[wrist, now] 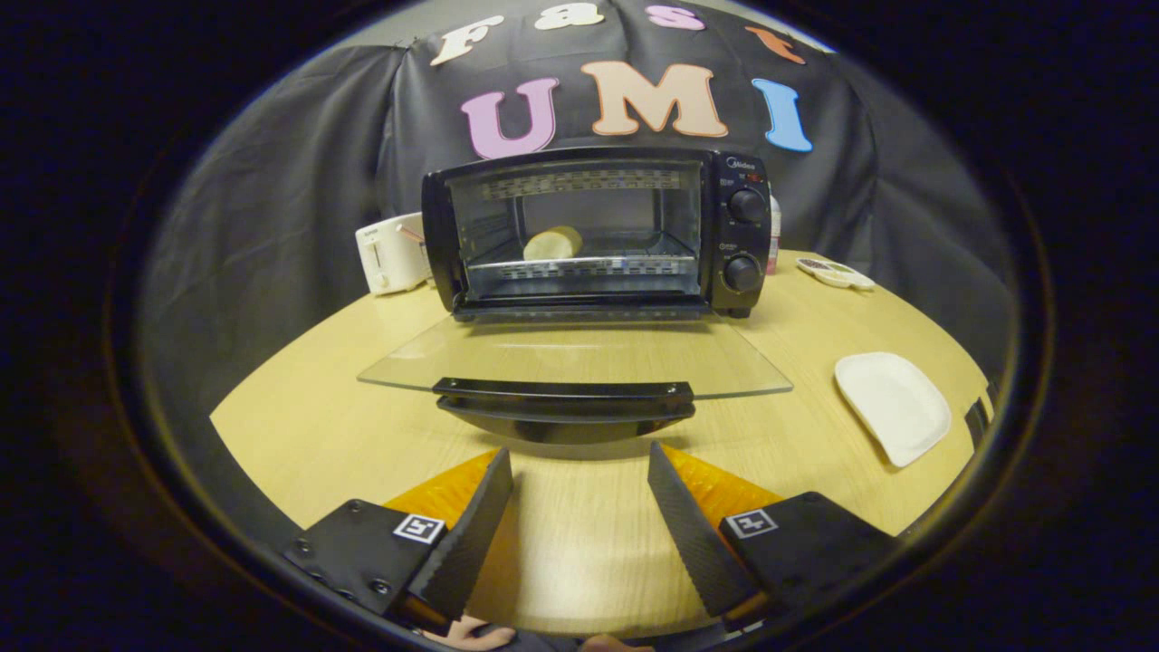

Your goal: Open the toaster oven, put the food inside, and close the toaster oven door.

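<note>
The jaws (579, 453) stand wide apart with nothing between them, only bare wood of the counter (299, 426) showing in the gap, and they hover low over its near edge. Just ahead of the fingertips lies the black handle (566, 391) of the toaster oven door (579, 358), which is folded fully down so that its glass pane lies flat and level above the counter, reaching out toward the jaws. The handle is apart from both fingers, not touched by either. Beyond the door the black toaster oven (598, 231) sits toward the far edge of the counter with its cavity open. Inside it, a pale, rounded piece of food (553, 243) rests on the wire rack, left of the middle. 2 round knobs (745, 239) sit one above the other on the oven's right panel. A white toaster (392, 254) stands just beside the oven's left side, near the far left edge. A white plate (892, 406) lies near the right edge of the counter, well apart from the oven, and a small white dish (834, 272) with dark contents sits nearer the far right edge.
</note>
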